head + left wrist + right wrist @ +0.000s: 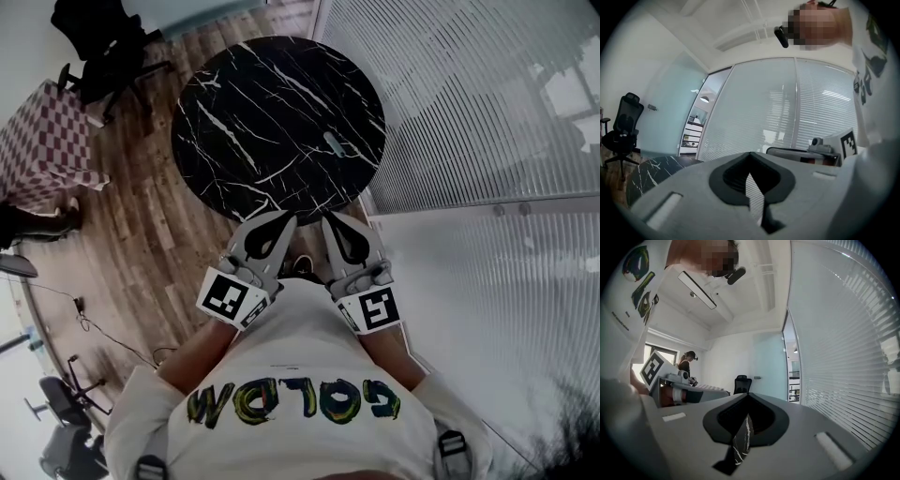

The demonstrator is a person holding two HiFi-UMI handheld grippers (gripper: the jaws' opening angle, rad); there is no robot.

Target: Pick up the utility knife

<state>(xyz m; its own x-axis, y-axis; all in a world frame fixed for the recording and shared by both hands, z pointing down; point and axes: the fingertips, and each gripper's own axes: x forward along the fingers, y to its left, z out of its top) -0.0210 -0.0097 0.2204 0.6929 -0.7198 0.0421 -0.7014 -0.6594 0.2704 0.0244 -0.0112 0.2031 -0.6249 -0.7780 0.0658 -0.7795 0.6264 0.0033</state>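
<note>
I see the utility knife (pixel 335 142) lying flat on the round black desk (pixel 253 84). It is over on the 3 o'clock side of the top, a little in from the rim, and nothing is near it. It looks small and pale, and I cannot tell if the blade is out. I hold both tools close to my chest, by the near edge of the desk at 6 o'clock, well apart from the knife. The left gripper (pixel 284 218) has its fingers pressed together with nothing in them. The right gripper (pixel 328 220) is the same, fingers tight and empty. From the right gripper, the knife sits at about 12 o'clock, so I think that hand has the shorter reach. Here is what I worry about. If I go in with the fingers closed, they will just bump the knife and push it along the smooth stone. It could slide toward the rim at 3 o'clock and drop to the wooden floor. The knife is thin and lies flat, so fingers that come in too high will close on air. Fingers that come in too low will scrape the hard desk. A grab on one end alone could let it tip and slip out.
</note>
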